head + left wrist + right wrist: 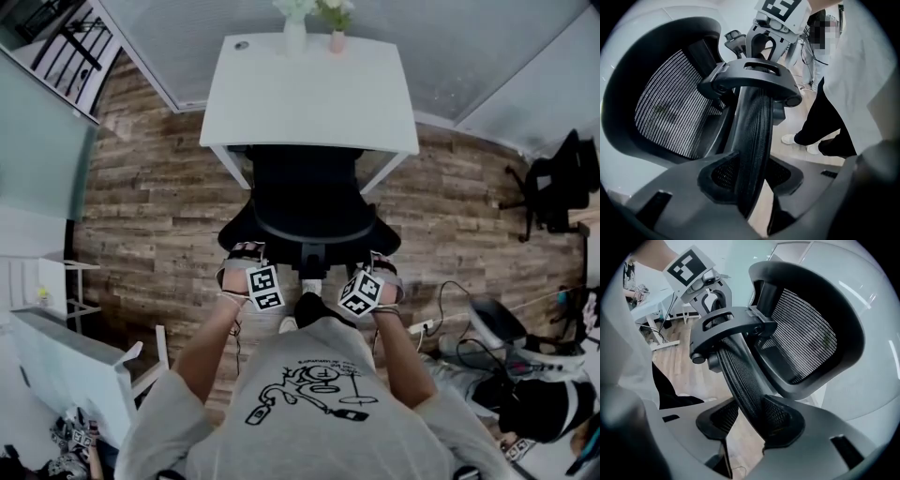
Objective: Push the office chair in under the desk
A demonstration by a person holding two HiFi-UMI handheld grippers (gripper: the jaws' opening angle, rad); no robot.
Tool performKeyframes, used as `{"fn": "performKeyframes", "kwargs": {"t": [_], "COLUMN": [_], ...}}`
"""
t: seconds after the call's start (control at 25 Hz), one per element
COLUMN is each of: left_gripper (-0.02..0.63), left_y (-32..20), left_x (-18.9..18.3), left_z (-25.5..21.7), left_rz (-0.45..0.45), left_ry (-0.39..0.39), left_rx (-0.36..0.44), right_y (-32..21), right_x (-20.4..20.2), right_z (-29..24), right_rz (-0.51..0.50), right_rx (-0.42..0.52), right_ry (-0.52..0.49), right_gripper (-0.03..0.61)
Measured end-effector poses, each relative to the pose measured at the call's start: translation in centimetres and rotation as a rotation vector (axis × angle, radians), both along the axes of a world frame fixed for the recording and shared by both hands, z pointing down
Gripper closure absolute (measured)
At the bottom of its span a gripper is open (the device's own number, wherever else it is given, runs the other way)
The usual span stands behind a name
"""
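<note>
The black mesh office chair (309,211) stands on the brown wood-plank floor (159,206), its front part between the two slanted legs of the smooth white rectangular worktop (309,94) and under its near edge, its curved backrest towards the person. The left gripper (246,255) and the right gripper (380,261) sit at the two ends of the backrest's upper rim. In the left gripper view the jaws are closed on the rim of finely woven black mesh (752,140), which runs edge-on between the two dark, textured pads (717,176) and touches both. The right gripper view shows the same from the other side, its jaws clamped on the mesh rim. Above the rim rises a matt black plastic bracket with an oblong slot (761,68), beside a curved mesh headrest in a thick, rounded glossy frame (670,112). At the worktop's far edge stand a small white vase (295,36) and a small pink vase (336,39), close together
</note>
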State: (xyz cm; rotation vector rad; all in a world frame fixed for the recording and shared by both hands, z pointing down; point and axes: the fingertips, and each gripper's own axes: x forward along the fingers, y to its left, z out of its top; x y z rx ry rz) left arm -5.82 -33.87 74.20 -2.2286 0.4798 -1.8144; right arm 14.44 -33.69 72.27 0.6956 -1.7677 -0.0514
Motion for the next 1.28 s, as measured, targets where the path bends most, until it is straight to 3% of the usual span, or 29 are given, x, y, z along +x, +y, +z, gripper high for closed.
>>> {"fn": "performKeyframes", "kwargs": {"t": [1.28], "left_gripper": [0.465], "left_y": [-11.9], "left_x": [0.2], "left_z": [-0.5], "left_rz": [-0.029], "left_ry": [-0.021], "left_rx": [0.020], "right_y": [-11.7], "right_x": [0.1], "right_z": [-0.6], "right_rz": [-0.015], "right_rx": [-0.004], "right_ry": [0.008], "right_gripper": [0.402]}}
